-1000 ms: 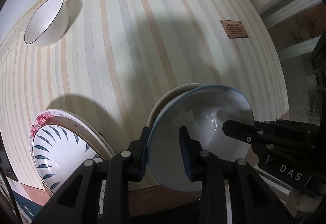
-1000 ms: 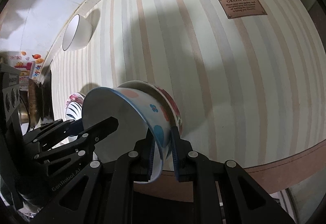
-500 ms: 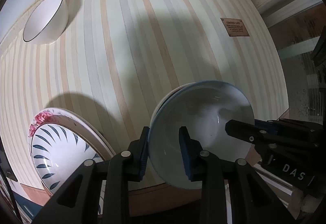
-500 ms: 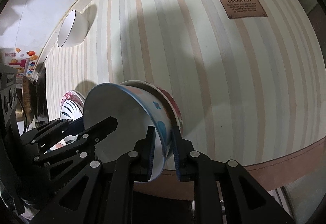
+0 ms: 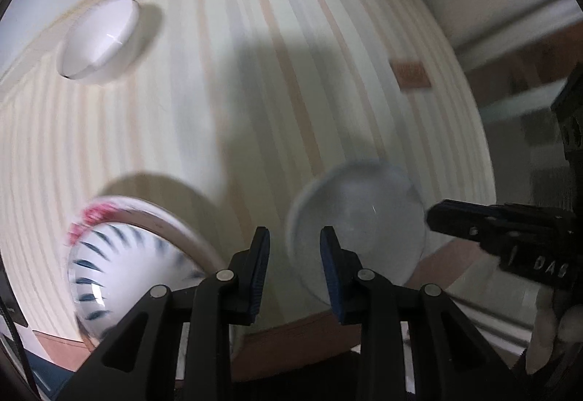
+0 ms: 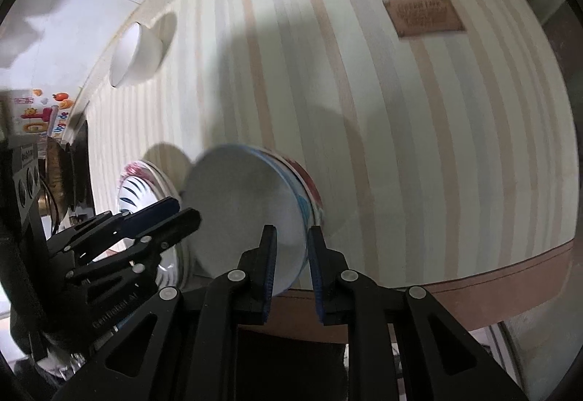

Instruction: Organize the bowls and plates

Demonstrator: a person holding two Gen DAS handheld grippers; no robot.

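Note:
A white bowl with a blue rim [image 6: 240, 204] [image 5: 357, 219] sits nested in a red-flowered bowl [image 6: 315, 197] near the table's front edge. My right gripper [image 6: 291, 244] is shut on its near rim, one pad inside and one outside. My left gripper [image 5: 295, 244] [image 6: 187, 213] hangs above and just left of the bowl. Its jaws stand narrowly apart and hold nothing. A leaf-patterned plate [image 5: 109, 255] [image 6: 135, 189] lies to the left on a pink-flowered plate [image 5: 91, 215]. The left wrist view is blurred.
A plain white bowl with a thin dark rim [image 5: 98, 51] [image 6: 135, 55] stands at the far left by the wall. A brown label [image 6: 422, 15] is sewn on the striped tablecloth [image 6: 400, 146] at the back right. The cloth's brown border [image 6: 473, 277] marks the front edge.
My left gripper has come off the bowl's rim and risen, so the bowl looks smaller and farther right. The right gripper has stayed on the rim.

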